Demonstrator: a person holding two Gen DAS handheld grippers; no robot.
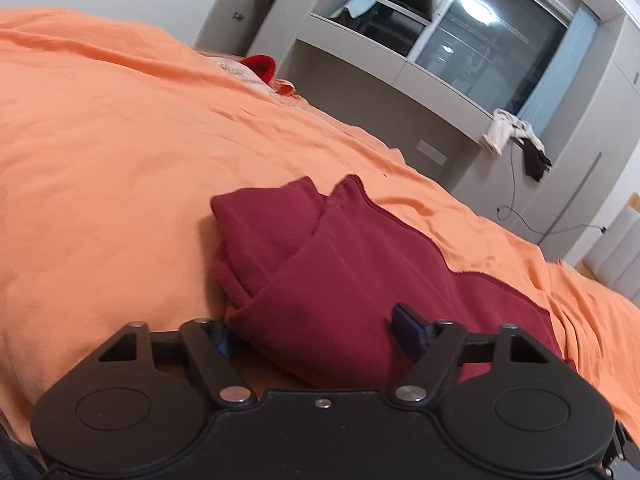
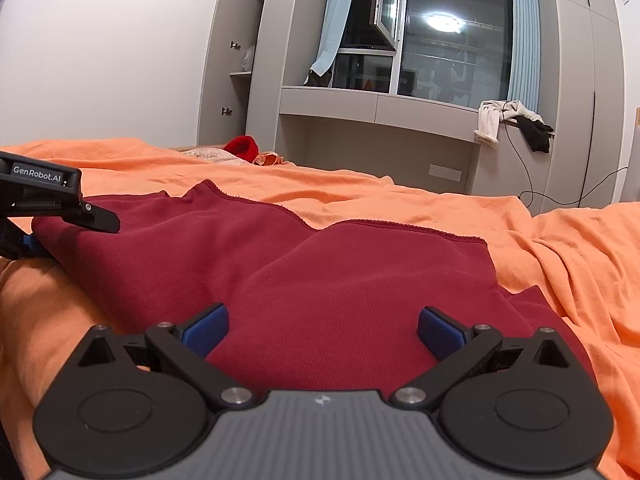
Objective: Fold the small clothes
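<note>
Plain dark red garment (image 2: 320, 280) on plain orange bedsheet (image 2: 400, 196).

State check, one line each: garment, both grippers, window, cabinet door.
Dark red garment: partly folded, rumpled, on the orange bedspread.
Left gripper: jaws apart around a garment fold.
Right gripper: open over the garment.
Window sash: swung open.
Cabinet door: open.

An orange-sheeted bed (image 2: 400, 200) carries a dark red garment (image 2: 320, 280), with a bright red knit item (image 2: 242, 147) at its far end.
</note>
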